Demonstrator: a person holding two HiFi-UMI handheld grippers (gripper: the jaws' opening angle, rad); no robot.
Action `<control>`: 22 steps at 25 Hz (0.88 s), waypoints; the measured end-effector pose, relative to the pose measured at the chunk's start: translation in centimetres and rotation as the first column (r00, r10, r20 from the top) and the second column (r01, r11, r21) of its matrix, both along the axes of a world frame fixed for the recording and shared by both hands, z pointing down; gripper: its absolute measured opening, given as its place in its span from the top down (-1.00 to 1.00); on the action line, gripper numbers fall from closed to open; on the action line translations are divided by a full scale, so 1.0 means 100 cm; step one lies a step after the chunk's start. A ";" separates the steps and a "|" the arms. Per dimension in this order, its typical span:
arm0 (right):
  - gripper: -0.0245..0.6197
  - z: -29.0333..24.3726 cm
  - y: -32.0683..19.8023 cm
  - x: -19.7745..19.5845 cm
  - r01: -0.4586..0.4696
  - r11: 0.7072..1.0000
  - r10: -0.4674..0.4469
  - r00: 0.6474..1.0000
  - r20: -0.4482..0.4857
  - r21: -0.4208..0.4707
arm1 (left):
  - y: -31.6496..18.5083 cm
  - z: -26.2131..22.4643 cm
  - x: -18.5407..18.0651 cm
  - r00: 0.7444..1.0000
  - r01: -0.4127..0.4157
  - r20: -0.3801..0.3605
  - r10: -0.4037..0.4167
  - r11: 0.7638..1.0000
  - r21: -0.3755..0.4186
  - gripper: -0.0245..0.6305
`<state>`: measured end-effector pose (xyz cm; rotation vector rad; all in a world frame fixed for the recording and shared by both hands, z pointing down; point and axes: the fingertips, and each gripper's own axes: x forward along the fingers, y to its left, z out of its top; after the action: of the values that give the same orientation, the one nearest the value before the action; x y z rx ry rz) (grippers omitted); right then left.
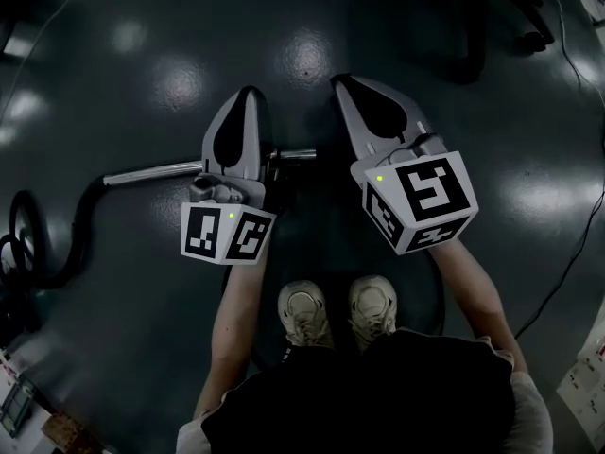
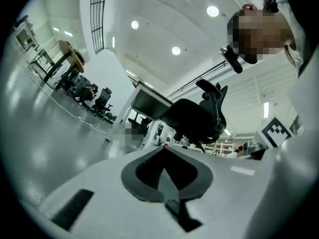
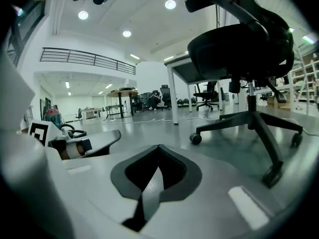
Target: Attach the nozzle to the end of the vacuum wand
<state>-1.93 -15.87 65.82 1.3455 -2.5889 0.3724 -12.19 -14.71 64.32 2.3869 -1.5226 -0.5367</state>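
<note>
The silver vacuum wand (image 1: 151,171) lies flat on the dark floor, and its bare end (image 1: 302,154) shows just right of my left gripper. A black hose (image 1: 80,235) curves off its left end. I cannot make out the nozzle in any view. My left gripper (image 1: 248,95) is held above the wand, shut, with nothing between its jaws (image 2: 163,152). My right gripper (image 1: 338,81) is level with it to the right, also shut and empty (image 3: 158,148). Neither gripper touches the wand. In the right gripper view the left gripper's jaws (image 3: 97,141) show at the left.
A black office chair (image 3: 239,49) on a wheeled base stands close ahead, also seen in the left gripper view (image 2: 199,113). A thin cable (image 1: 572,253) runs over the floor at right. The person's shoes (image 1: 338,308) stand just behind the wand. Desks and chairs (image 3: 149,101) stand far off.
</note>
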 end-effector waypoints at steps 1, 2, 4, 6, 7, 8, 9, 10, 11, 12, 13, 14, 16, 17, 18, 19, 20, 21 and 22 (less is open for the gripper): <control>0.90 0.003 -0.002 0.002 -0.011 1.000 0.011 1.000 0.009 -0.012 | 0.000 -0.001 0.000 1.000 -0.014 0.009 0.014 1.000 0.009 0.92; 0.90 0.006 -0.004 0.004 -0.018 0.999 0.019 1.000 0.023 -0.026 | 0.000 -0.003 0.001 0.999 -0.035 0.016 0.035 0.999 0.022 0.92; 0.90 0.012 -0.009 0.007 -0.026 0.998 0.030 0.998 0.061 -0.054 | -0.002 -0.005 0.001 0.997 -0.061 0.042 0.059 0.997 0.046 0.92; 0.90 0.019 -0.011 0.005 -0.021 0.996 0.029 0.995 0.092 -0.092 | -0.006 -0.002 -0.001 0.994 -0.048 0.101 0.043 0.998 0.048 0.92; 0.90 0.023 -0.012 0.003 -0.014 0.994 0.025 0.994 0.102 -0.111 | -0.009 0.001 -0.002 0.991 -0.034 0.132 0.027 0.998 0.046 0.92; 0.90 0.027 -0.012 0.000 -0.007 0.993 0.020 0.994 0.104 -0.121 | -0.012 0.004 -0.004 0.988 -0.020 0.156 0.013 0.999 0.041 0.92; 0.90 0.030 -0.013 -0.002 -0.003 0.993 0.013 0.996 0.091 -0.119 | -0.015 0.009 -0.005 0.985 -0.008 0.172 0.002 1.000 0.030 0.93; 0.90 0.032 -0.014 -0.005 0.001 0.994 0.005 0.998 0.064 -0.106 | -0.018 0.015 -0.006 0.983 0.002 0.182 -0.004 1.000 0.014 0.93; 0.90 0.036 -0.014 -0.007 0.009 0.996 -0.006 0.999 0.033 -0.091 | -0.022 0.021 -0.007 0.982 0.009 0.190 -0.008 1.000 -0.004 0.93; 0.90 0.040 -0.015 -0.011 0.024 0.996 -0.023 1.000 0.015 -0.086 | -0.026 0.028 -0.008 0.981 0.016 0.196 -0.012 1.000 -0.019 0.93; 0.90 0.044 -0.014 -0.015 0.045 0.995 -0.043 0.999 0.019 -0.095 | -0.030 0.034 -0.009 0.980 0.021 0.200 -0.015 0.999 -0.030 0.93; 0.90 0.048 -0.014 -0.019 0.069 0.991 -0.064 0.997 0.047 -0.115 | -0.032 0.040 -0.009 0.979 0.023 0.202 -0.015 0.999 -0.038 0.93; 0.90 0.054 -0.013 -0.024 0.110 0.982 -0.089 0.987 0.134 -0.156 | -0.032 0.045 -0.005 0.983 -0.001 0.182 0.009 0.999 -0.042 0.93; 0.90 0.055 -0.015 -0.023 0.114 0.981 -0.086 0.981 0.174 -0.159 | -0.032 0.045 -0.002 0.987 -0.026 0.156 0.032 0.999 -0.041 0.92; 0.90 0.054 -0.019 -0.021 0.105 0.983 -0.072 0.976 0.208 -0.152 | -0.033 0.045 0.002 0.991 -0.050 0.122 0.054 0.998 -0.043 0.92; 0.90 0.053 -0.024 -0.018 0.089 0.986 -0.054 0.970 0.235 -0.141 | -0.035 0.044 0.005 0.993 -0.067 0.091 0.071 0.997 -0.048 0.92; 0.90 0.052 -0.029 -0.015 0.076 0.988 -0.039 0.965 0.260 -0.133 | -0.038 0.044 0.006 0.994 -0.079 0.068 0.082 0.995 -0.055 0.92; 0.90 0.051 -0.034 -0.013 0.068 0.989 -0.028 0.959 0.283 -0.131 | -0.042 0.044 0.007 0.994 -0.089 0.050 0.092 0.994 -0.062 0.92; 0.90 0.050 -0.039 -0.011 0.063 0.989 -0.019 0.953 0.304 -0.136 | -0.046 0.044 0.007 0.994 -0.096 0.039 0.099 0.993 -0.065 0.92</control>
<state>-3.07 -19.73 70.80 1.2684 -2.7599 0.7997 -11.44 -19.30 68.68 2.4236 -1.4091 -0.4129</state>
